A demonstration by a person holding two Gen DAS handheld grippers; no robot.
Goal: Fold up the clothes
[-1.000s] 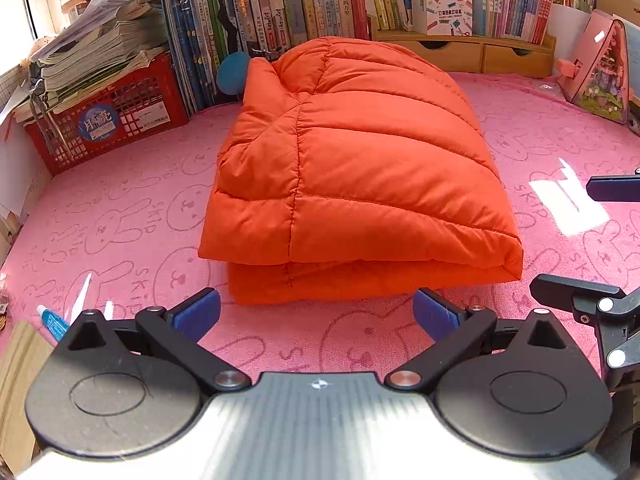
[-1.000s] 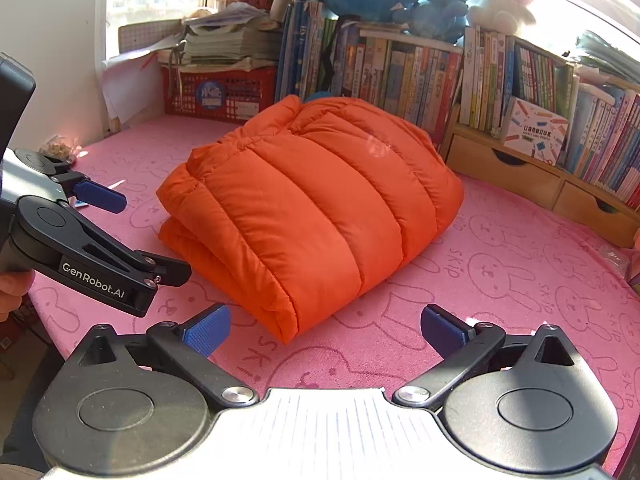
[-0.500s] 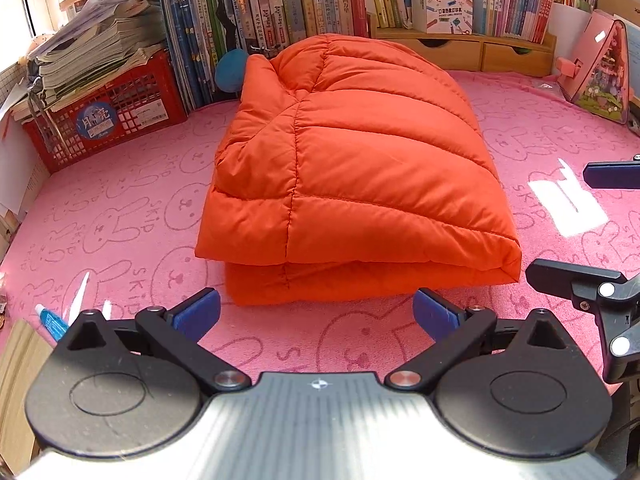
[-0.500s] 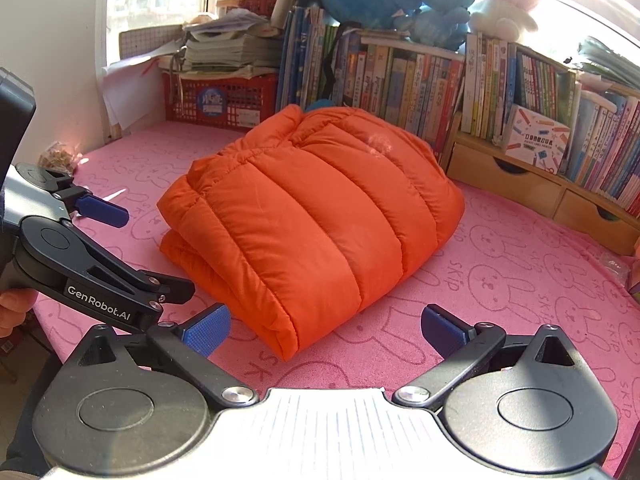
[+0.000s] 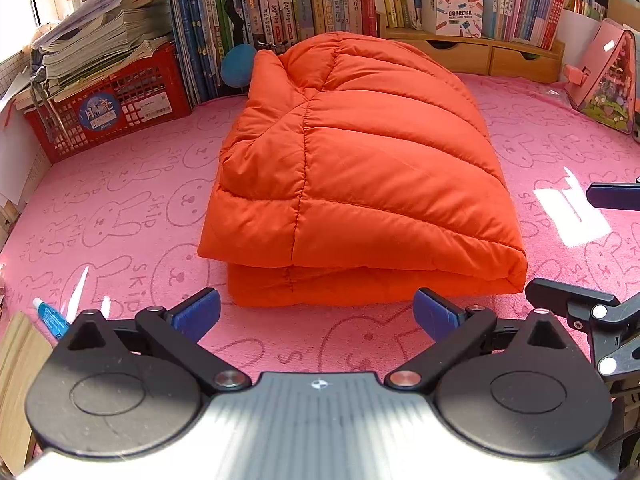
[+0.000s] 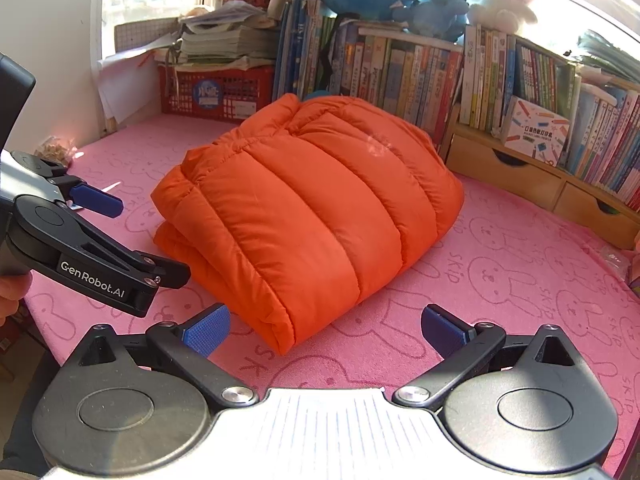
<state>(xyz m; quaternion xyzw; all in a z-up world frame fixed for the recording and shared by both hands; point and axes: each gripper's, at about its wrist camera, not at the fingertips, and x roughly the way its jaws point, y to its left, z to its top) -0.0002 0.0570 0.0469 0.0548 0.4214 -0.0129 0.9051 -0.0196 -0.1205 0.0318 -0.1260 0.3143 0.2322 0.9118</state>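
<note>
An orange quilted puffer jacket [image 5: 356, 176] lies folded in a thick stack on the pink bunny-print cloth [image 5: 120, 208]. My left gripper [image 5: 316, 314] is open just short of the jacket's near folded edge, holding nothing. In the right wrist view the same jacket [image 6: 312, 216] sits ahead and slightly left, and my right gripper [image 6: 326, 330] is open and holds nothing, just short of the jacket's nearest corner. The left gripper [image 6: 116, 236] also shows at the left of that view, jaws apart. The right gripper's fingers [image 5: 572, 300] reach in at the right edge of the left wrist view.
A red basket [image 5: 108, 112] piled with papers stands at the back left. Rows of books [image 5: 320, 0] and a wooden drawer shelf [image 5: 492, 52] line the back. A pink toy house [image 5: 608, 76] is at the far right. A blue tube [image 5: 50, 320] lies near the front left edge.
Both grippers have pulled back and risen slightly from the jacket, staying open. The jacket has not moved.
</note>
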